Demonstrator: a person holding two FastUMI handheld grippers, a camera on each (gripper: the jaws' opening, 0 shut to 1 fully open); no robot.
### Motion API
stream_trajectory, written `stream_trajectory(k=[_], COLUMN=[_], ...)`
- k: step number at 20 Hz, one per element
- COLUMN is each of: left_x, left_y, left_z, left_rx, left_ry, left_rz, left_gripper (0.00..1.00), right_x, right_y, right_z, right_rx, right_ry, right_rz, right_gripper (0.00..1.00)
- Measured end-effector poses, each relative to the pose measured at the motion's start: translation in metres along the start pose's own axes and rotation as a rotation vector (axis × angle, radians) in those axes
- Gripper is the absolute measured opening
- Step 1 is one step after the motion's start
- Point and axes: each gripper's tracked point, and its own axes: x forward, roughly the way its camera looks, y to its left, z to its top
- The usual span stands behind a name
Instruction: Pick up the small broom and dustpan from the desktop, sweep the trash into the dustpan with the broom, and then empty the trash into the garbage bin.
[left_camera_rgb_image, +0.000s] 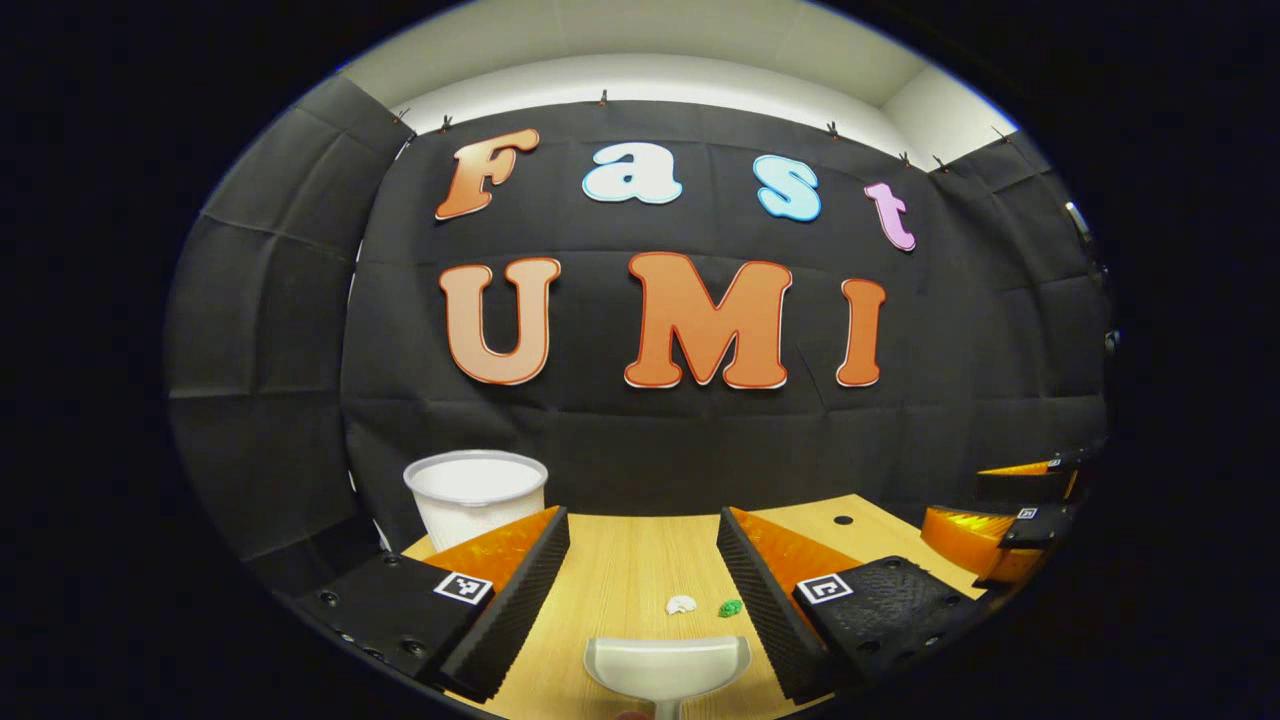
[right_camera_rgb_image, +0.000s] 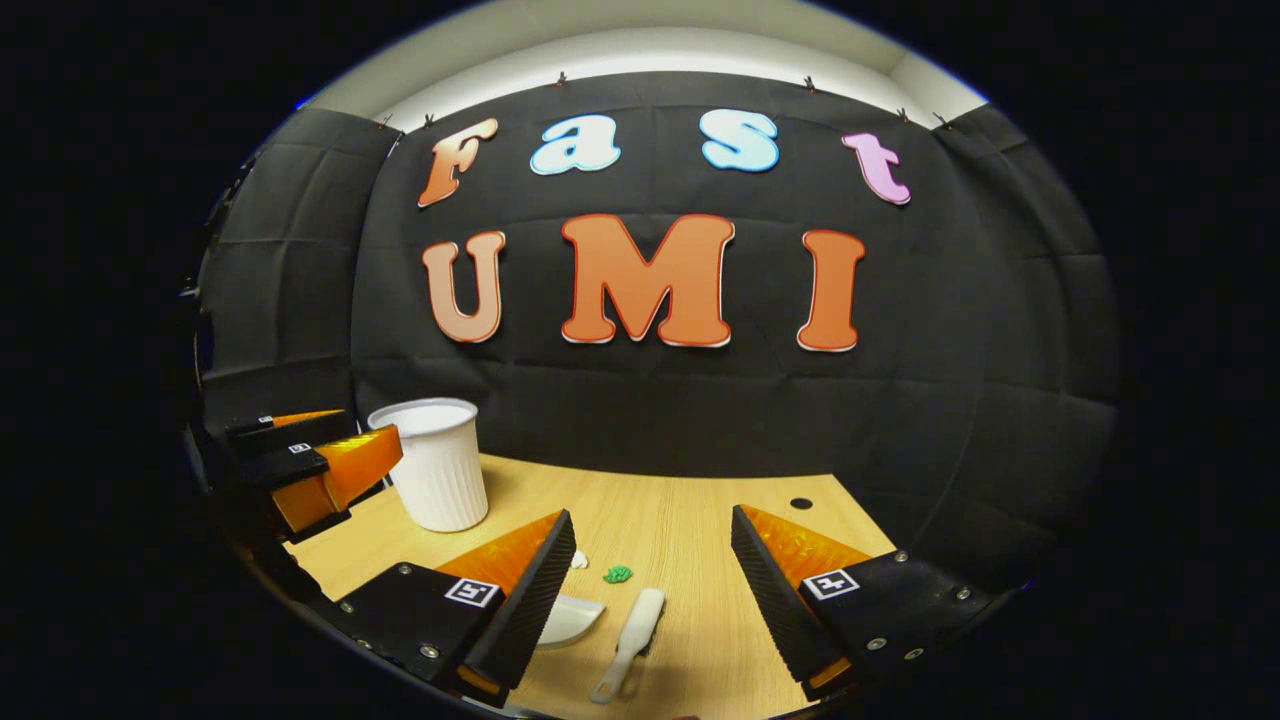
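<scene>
1. White dustpan at bottom centre, framed between spread left gripper fingers, seemingly lined up for pickup.
2. Small broom low centre, between gaping right gripper.
3. Trash scraps just beyond; garbage bin mid-left.

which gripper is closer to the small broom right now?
Right. In the right gripper view the small broom lies on the desktop between the open right gripper fingers. The left gripper, also open, sits over the dustpan instead.
</scene>
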Motion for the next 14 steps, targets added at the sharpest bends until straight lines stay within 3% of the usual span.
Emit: stream_trajectory(k=[8,12,14], left_x=[0.001,0.002,-0.003], left_y=[-0.012,-0.013,-0.007], left_z=[-0.088,-0.142,-0.176], left_rx=[0.001,-0.01,-0.027], left_ry=[0.205,0.337,0.421], left_rz=[-0.047,-0.045,-0.006], left_gripper=[0.95,0.95,0.95], right_x=[0.019,0.034,0.037], right_y=[0.012,0.02,0.024], right_z=[-0.087,-0.143,-0.176], right_rx=[0.029,0.026,0.048], right_ry=[0.234,0.379,0.455], right_rz=[0.017,0.036,0.057], right_gripper=[0.94,0.95,0.95])
